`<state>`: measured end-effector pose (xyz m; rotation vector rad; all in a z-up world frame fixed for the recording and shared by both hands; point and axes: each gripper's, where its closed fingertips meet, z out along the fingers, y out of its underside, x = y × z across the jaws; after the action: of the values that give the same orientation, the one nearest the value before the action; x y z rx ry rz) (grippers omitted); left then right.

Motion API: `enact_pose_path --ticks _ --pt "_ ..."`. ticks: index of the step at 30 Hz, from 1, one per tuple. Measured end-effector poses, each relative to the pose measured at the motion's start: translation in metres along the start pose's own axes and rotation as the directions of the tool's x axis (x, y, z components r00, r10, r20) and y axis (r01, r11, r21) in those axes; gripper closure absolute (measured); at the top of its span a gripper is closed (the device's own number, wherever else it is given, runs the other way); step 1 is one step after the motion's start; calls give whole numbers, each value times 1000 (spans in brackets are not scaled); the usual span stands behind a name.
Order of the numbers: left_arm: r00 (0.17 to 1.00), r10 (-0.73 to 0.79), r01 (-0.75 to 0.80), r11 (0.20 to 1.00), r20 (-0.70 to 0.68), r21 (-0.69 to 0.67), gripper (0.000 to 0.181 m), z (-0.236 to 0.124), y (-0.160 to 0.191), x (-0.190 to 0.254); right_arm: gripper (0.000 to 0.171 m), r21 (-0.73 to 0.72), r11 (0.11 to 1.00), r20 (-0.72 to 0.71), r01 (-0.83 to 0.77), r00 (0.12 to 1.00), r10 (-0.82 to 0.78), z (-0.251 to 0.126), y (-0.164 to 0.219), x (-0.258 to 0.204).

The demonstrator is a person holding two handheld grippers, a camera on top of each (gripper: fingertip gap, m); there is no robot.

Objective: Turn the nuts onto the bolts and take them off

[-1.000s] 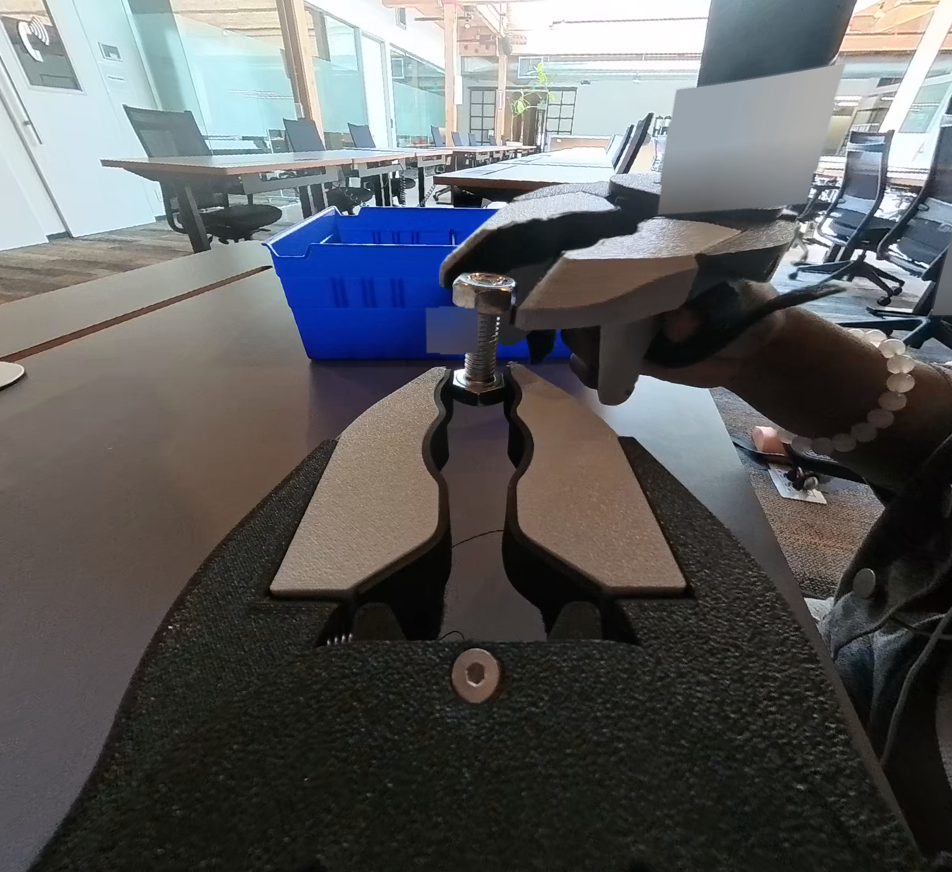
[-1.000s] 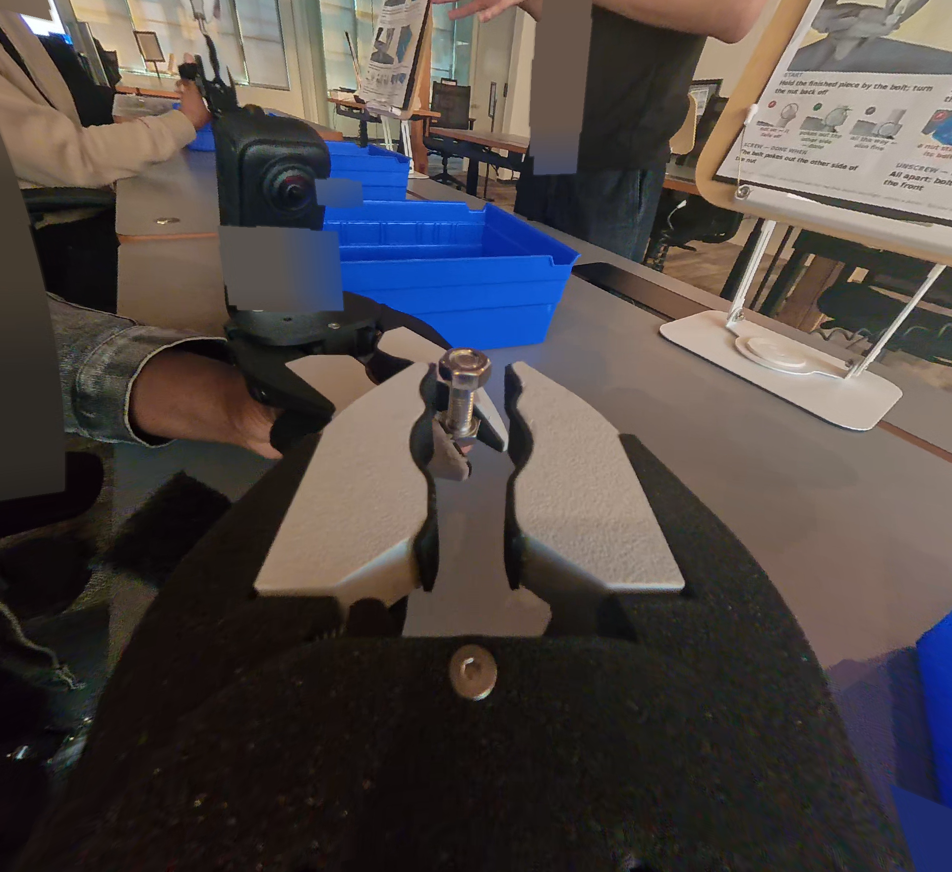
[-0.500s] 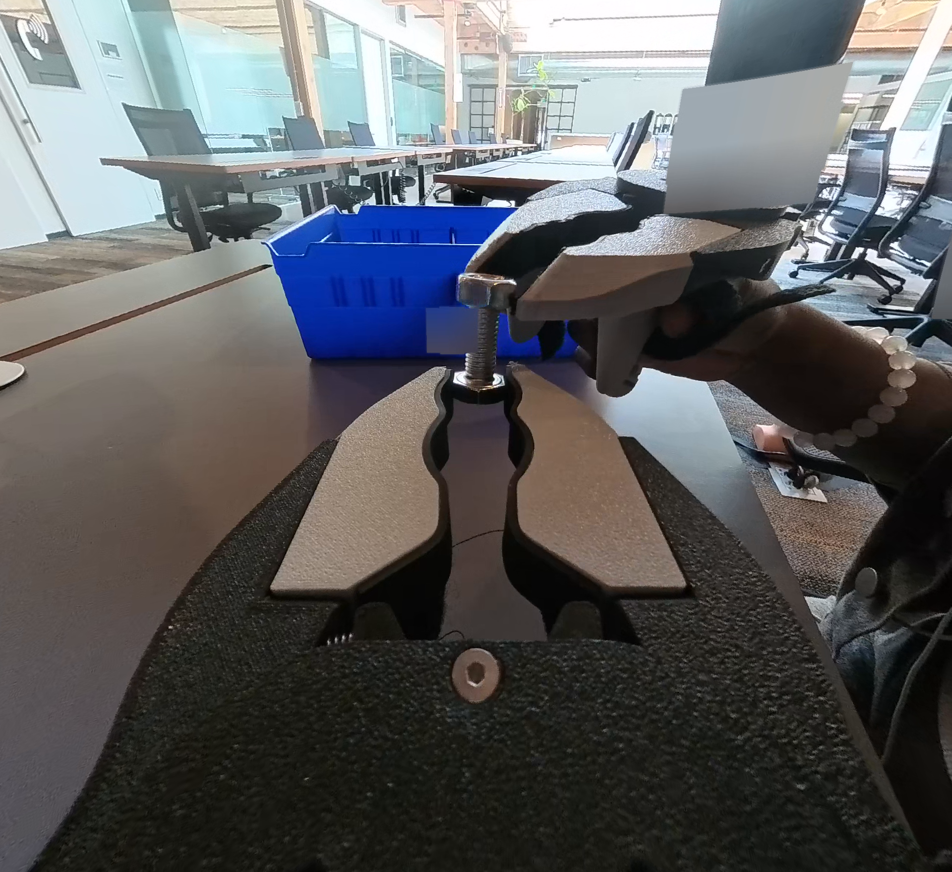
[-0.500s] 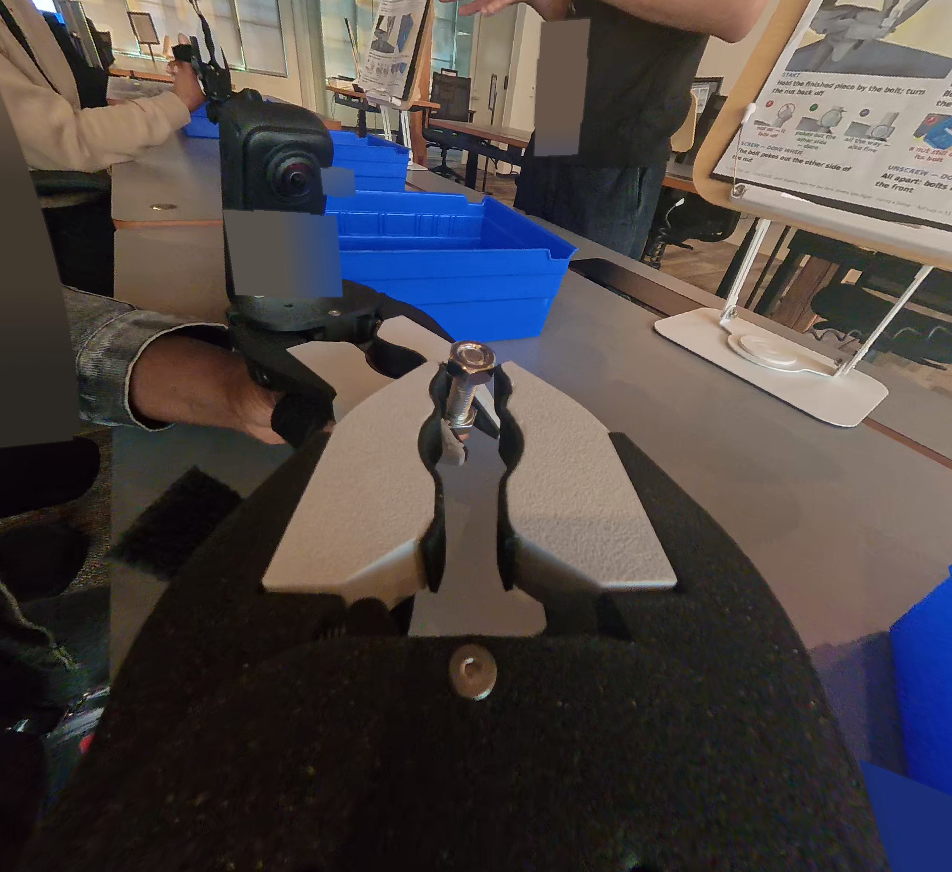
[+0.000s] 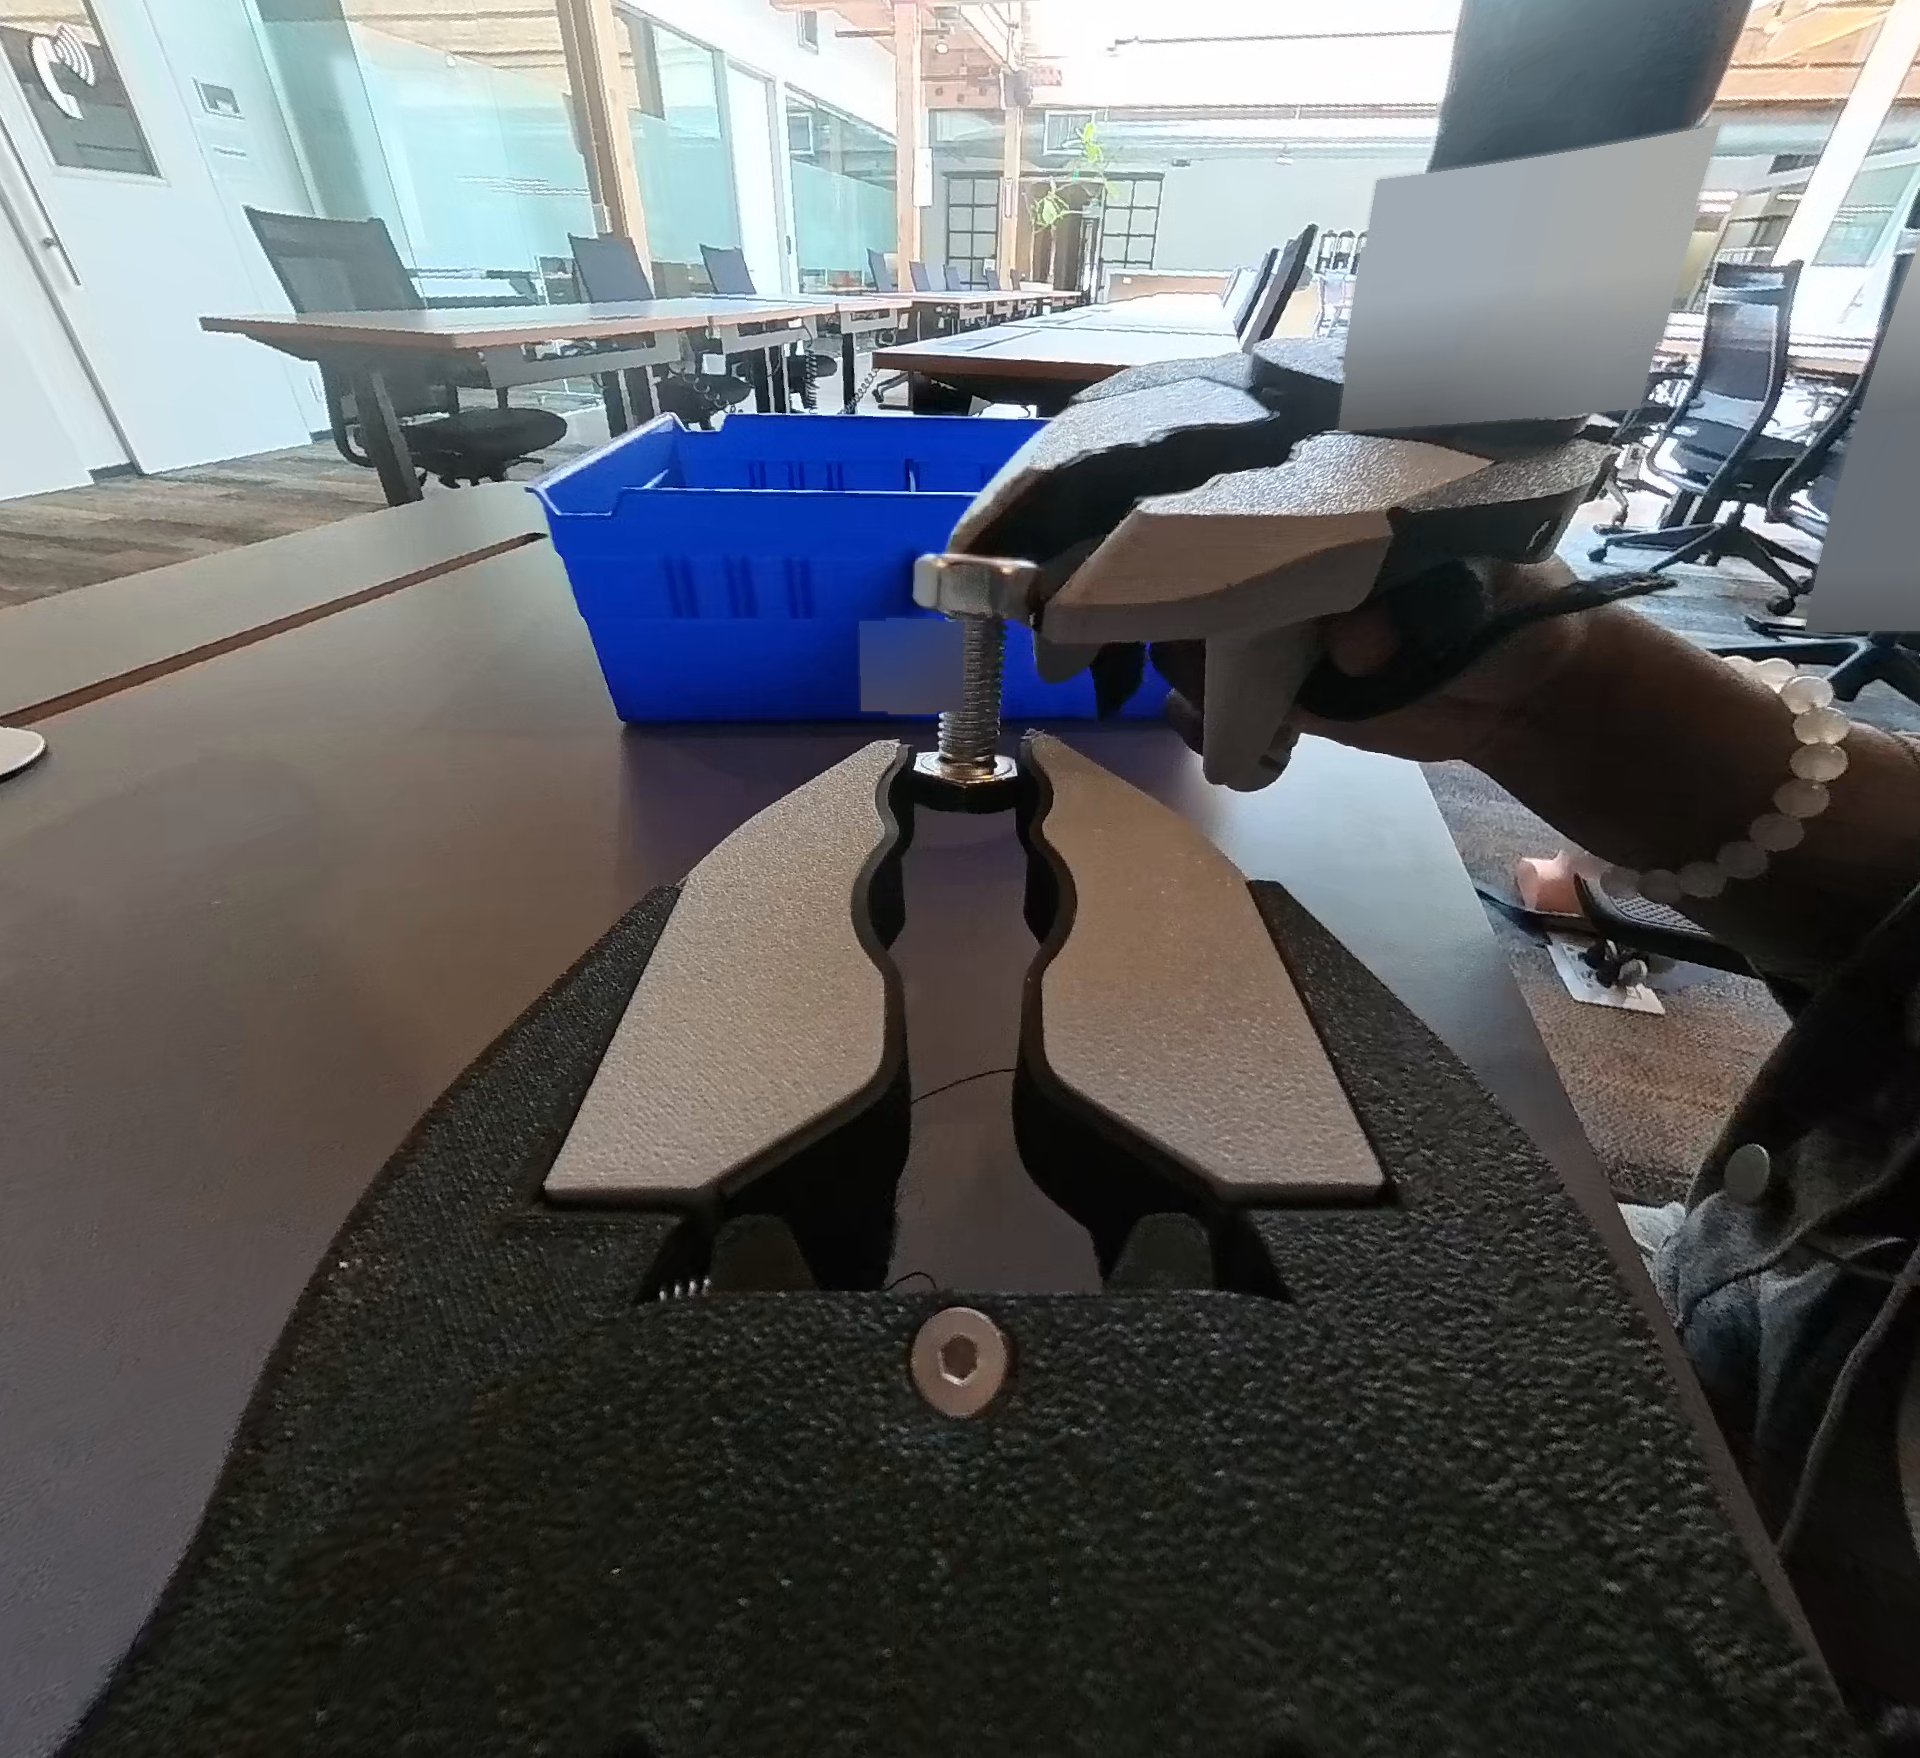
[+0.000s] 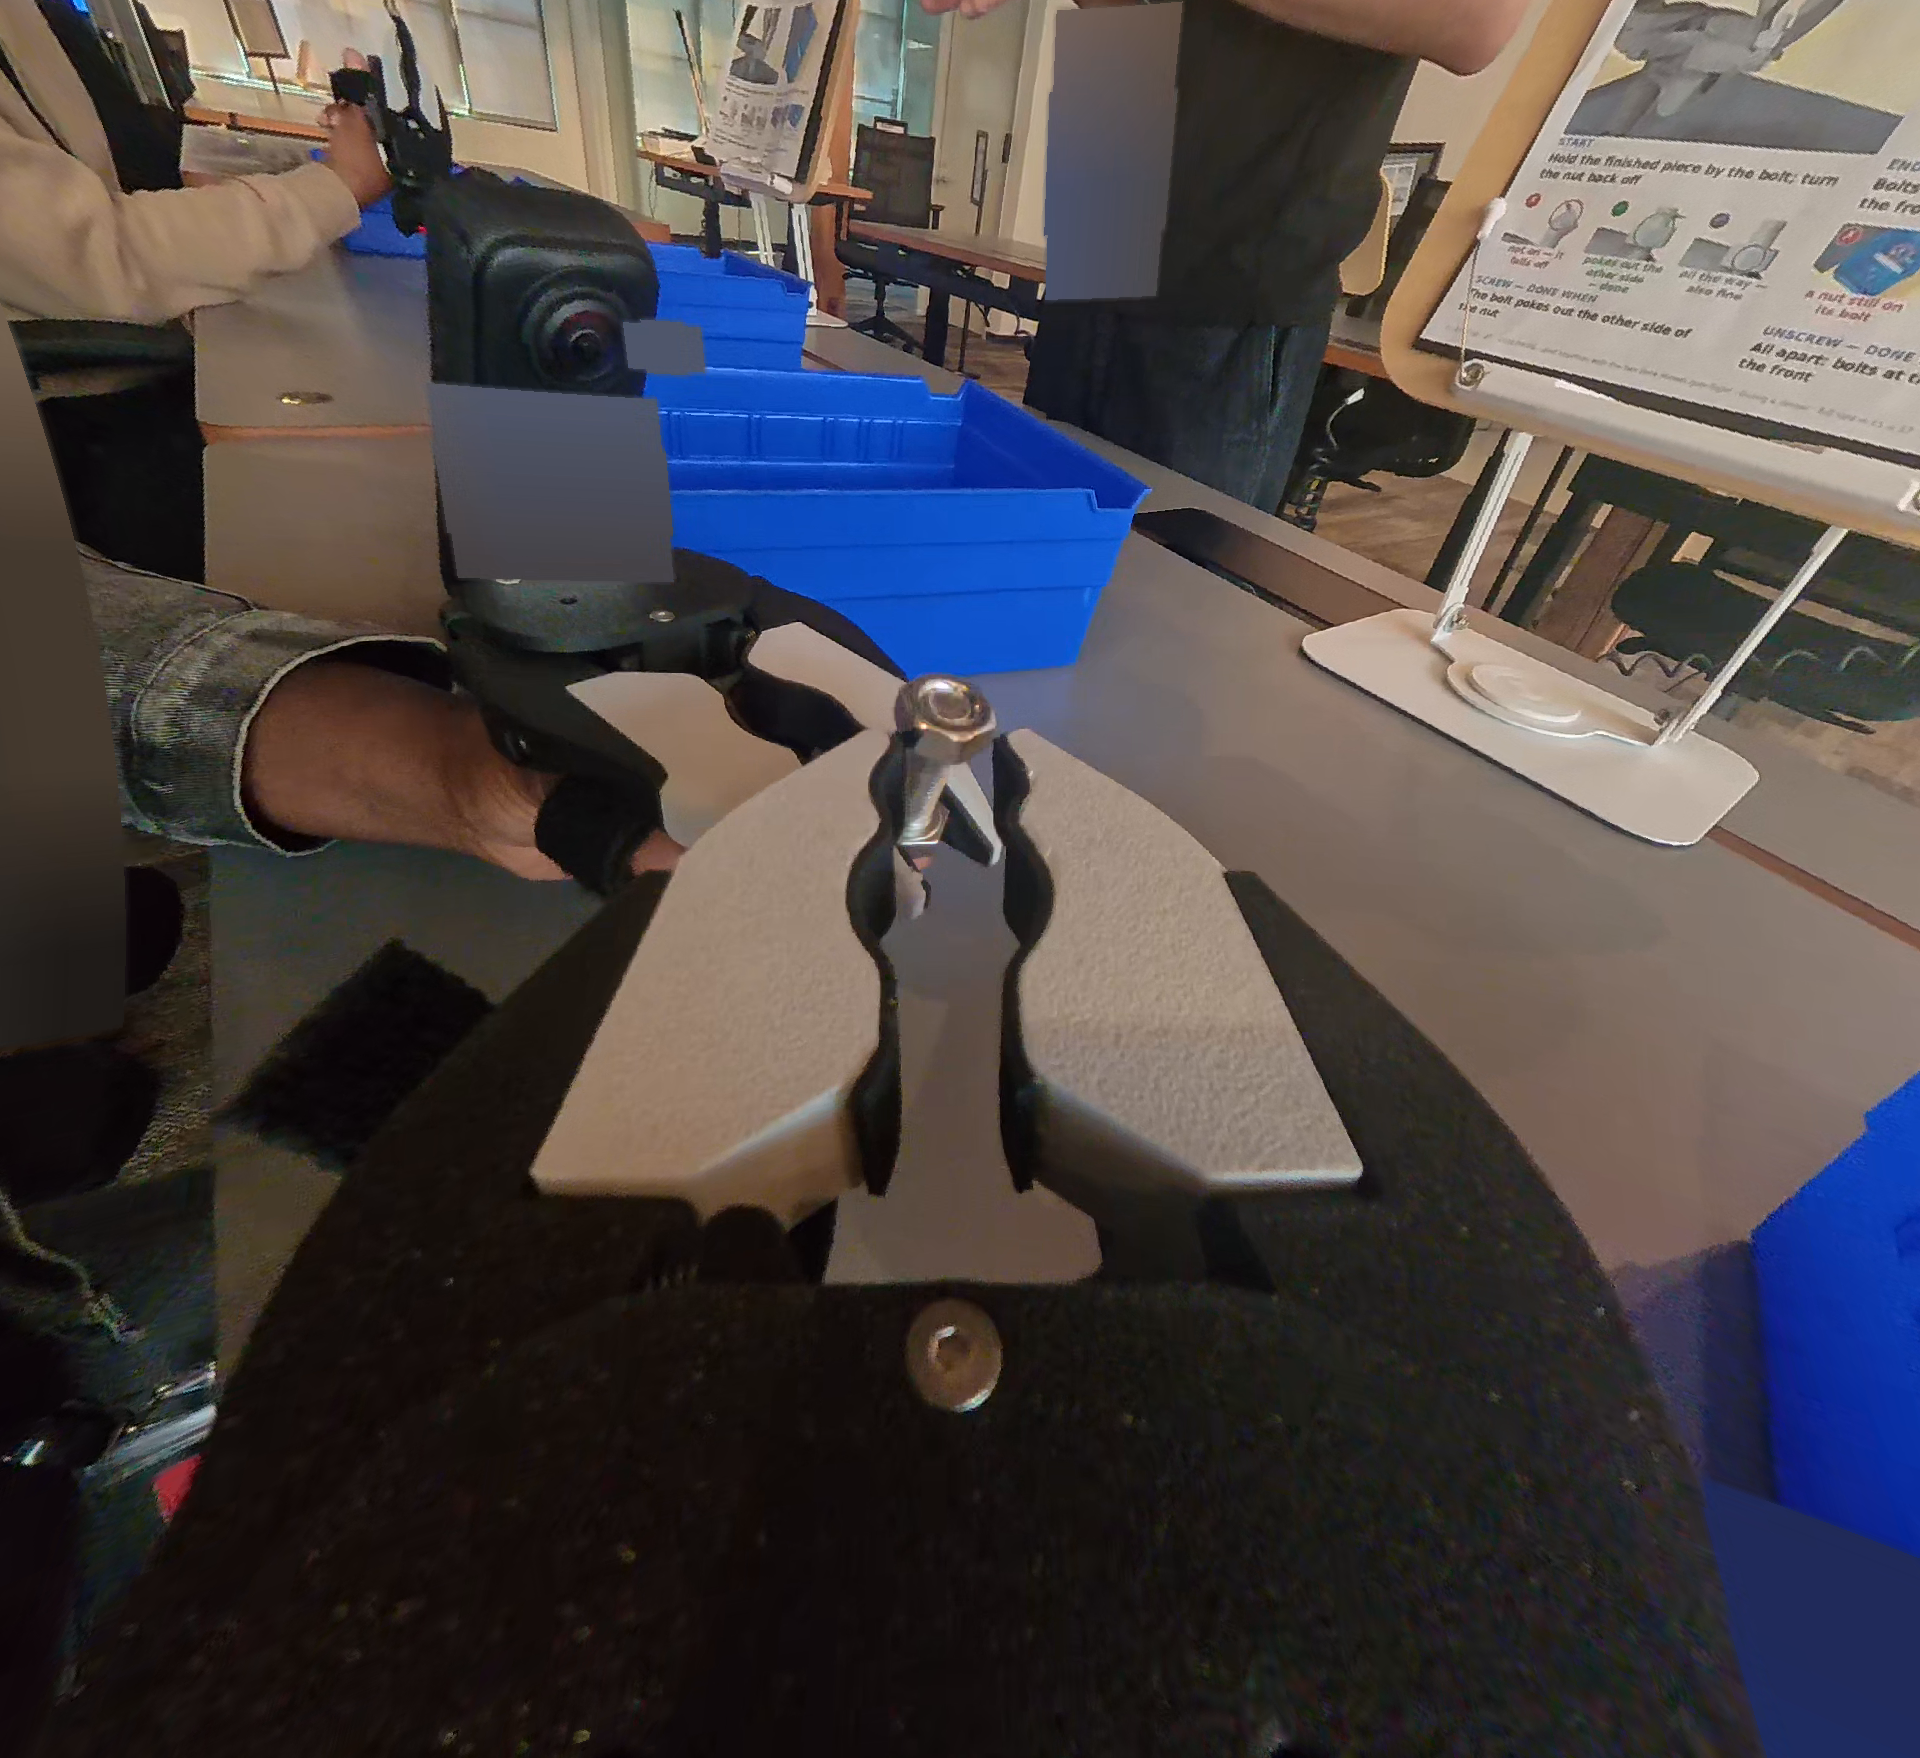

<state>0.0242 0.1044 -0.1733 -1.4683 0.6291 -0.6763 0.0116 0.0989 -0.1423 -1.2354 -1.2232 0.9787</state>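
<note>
A silver bolt point(image 5: 971, 669) stands upright just above the dark table. My left gripper point(image 5: 961, 773) is shut on the hex nut point(image 5: 964, 770) at the bolt's lower end. My right gripper point(image 5: 1003, 581) comes in from the right, shut on the bolt's hex head. In the right wrist view the bolt head point(image 6: 943, 726) sits between my right gripper's point(image 6: 943, 763) fingertips. The left gripper point(image 6: 940, 851) reaches in from the left beneath it, and the nut is mostly hidden there.
A blue bin point(image 5: 748, 607) stands just behind the bolt and also shows in the right wrist view point(image 6: 894, 545). A second blue bin point(image 6: 1839, 1293) is at the near right. An instruction board point(image 6: 1662, 150) on a white base point(image 6: 1527, 721) stands at the right. A person point(image 6: 1247, 150) stands behind the table. Both grippers' tips are close together, under 4 cm apart.
My right gripper's fingers have narrowed onto the bolt head, and it has swung to the right and tilted. The left gripper, nut and bolt have stayed in place.
</note>
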Motion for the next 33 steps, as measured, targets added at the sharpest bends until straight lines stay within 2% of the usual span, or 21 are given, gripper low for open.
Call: enact_pose_path --ticks 2,4,6,9,12,16,24,25,28,29,31,33 --pt "1000 -7 7 1000 2 4 163 0 -1 -1 158 -1 1000 -11 -2 1000 2 -1 0 2" --pt "1000 -10 10 1000 0 5 163 -1 -1 -1 171 -1 1000 -30 -6 1000 6 -1 2 7" --pt "1000 0 0 1000 0 0 163 0 0 -1 171 14 1000 -74 -8 997 9 -4 1 14" --pt "1000 -8 8 1000 2 5 163 -1 -1 -1 171 30 999 -33 -33 999 34 -6 -1 9" --pt "1000 -8 8 1000 2 5 163 -1 0 -1 149 46 997 11 -59 998 58 -4 -3 3" --pt "1000 -5 5 1000 1 2 163 0 0 -1 145 36 998 14 -56 998 56 4 -1 0" --pt "1000 -16 16 1000 2 6 163 -1 -1 -2 160 21 999 5 -37 999 37 1 0 3" --pt "1000 -18 18 1000 1 8 163 -2 -1 -2 171 25 999 -20 -40 999 41 0 1 7" --pt "1000 -1 1 1000 -3 2 163 -1 0 0 171 58 997 -47 -60 997 63 -6 -2 14" --pt "1000 -2 2 1000 -4 1 163 -1 0 0 169 66 995 -30 -72 997 74 -6 -4 11" --pt "1000 -12 12 1000 -2 6 163 -1 -1 -1 148 82 993 -3 -85 996 85 -4 -6 7" --pt "1000 -15 15 1000 1 8 163 -1 -1 -1 140 70 993 28 -95 995 94 0 -6 2"
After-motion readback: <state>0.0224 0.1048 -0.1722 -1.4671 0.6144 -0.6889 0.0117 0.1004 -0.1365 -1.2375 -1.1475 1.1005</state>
